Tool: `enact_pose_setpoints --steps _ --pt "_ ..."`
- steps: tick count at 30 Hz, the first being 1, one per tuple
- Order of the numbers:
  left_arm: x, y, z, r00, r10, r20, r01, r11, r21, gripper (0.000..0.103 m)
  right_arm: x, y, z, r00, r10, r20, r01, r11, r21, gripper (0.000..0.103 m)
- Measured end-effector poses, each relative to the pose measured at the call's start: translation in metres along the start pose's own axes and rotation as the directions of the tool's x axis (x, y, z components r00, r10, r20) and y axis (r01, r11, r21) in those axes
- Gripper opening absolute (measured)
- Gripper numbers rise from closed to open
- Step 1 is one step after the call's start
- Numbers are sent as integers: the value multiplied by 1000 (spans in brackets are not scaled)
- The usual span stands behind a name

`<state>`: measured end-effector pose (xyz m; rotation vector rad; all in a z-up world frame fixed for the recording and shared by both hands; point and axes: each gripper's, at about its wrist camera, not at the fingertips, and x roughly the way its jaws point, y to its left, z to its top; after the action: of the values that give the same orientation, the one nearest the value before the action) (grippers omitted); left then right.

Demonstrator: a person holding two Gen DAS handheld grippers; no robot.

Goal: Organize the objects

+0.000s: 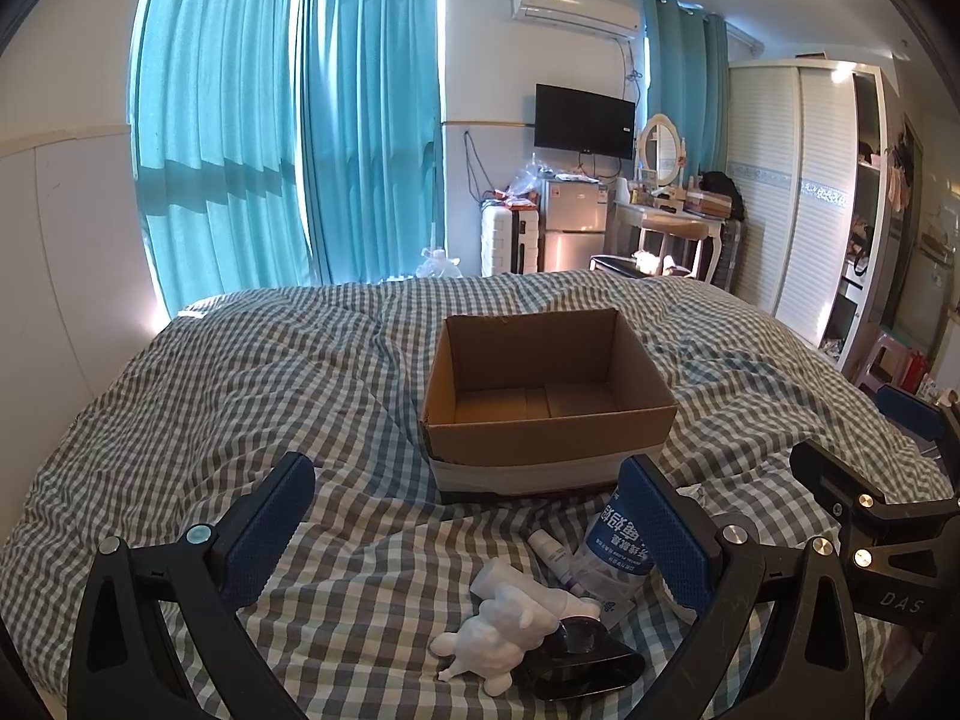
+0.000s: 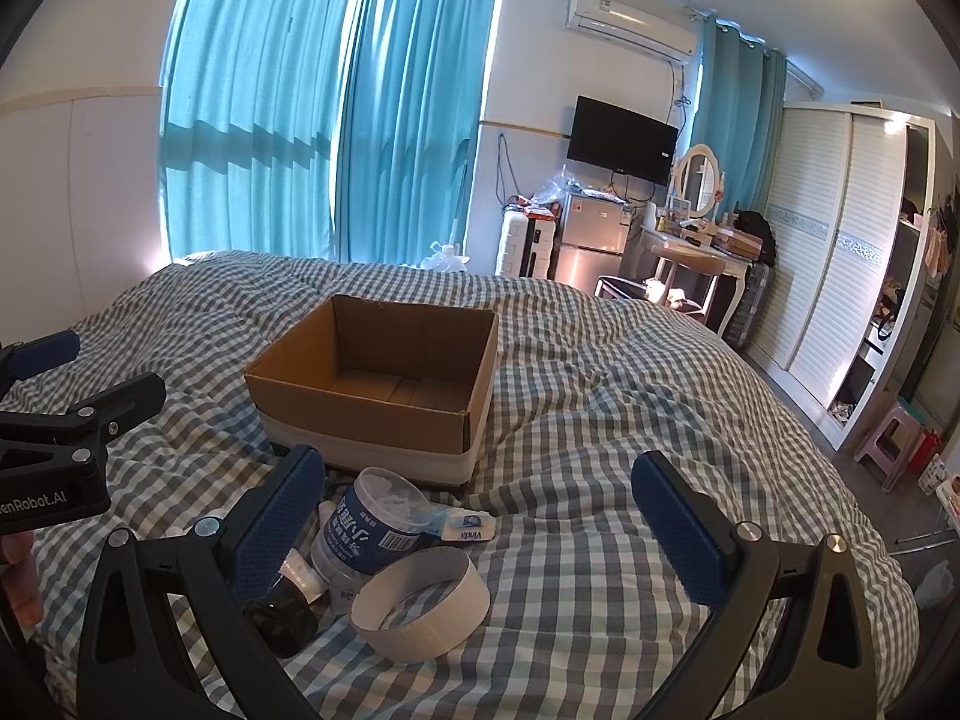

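An open, empty cardboard box [image 1: 543, 414] [image 2: 360, 408] sits on the checked bed. In front of it lies a small pile: a white toy animal [image 1: 489, 642], a black object [image 1: 576, 660], a small white tube [image 1: 549, 546], a clear tub with a blue label [image 1: 618, 552] [image 2: 375, 525], a white tape ring [image 2: 420, 603] and a tissue pack [image 2: 465, 525]. My left gripper [image 1: 474, 522] is open above the pile, empty. My right gripper [image 2: 480, 516] is open above the ring and tub, empty. Each gripper also shows at the edge of the other's view.
The checked duvet [image 1: 240, 396] covers the whole bed. Beyond its far edge stand blue curtains [image 1: 288, 138], a small fridge [image 1: 573, 228], a dressing table [image 1: 672, 222] and a white wardrobe [image 1: 798, 192]. A pink stool [image 2: 894, 441] stands on the floor at right.
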<state>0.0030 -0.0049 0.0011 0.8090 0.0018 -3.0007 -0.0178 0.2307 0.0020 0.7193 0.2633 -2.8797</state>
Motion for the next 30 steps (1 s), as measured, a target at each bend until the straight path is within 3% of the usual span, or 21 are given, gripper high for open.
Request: enact_pose_setpoints --steps 30 --pt "2 2 -4 1000 8 -6 -8 1000 -1 103 0 2 -3 1000 2 -2 -2 1000 -3 103"
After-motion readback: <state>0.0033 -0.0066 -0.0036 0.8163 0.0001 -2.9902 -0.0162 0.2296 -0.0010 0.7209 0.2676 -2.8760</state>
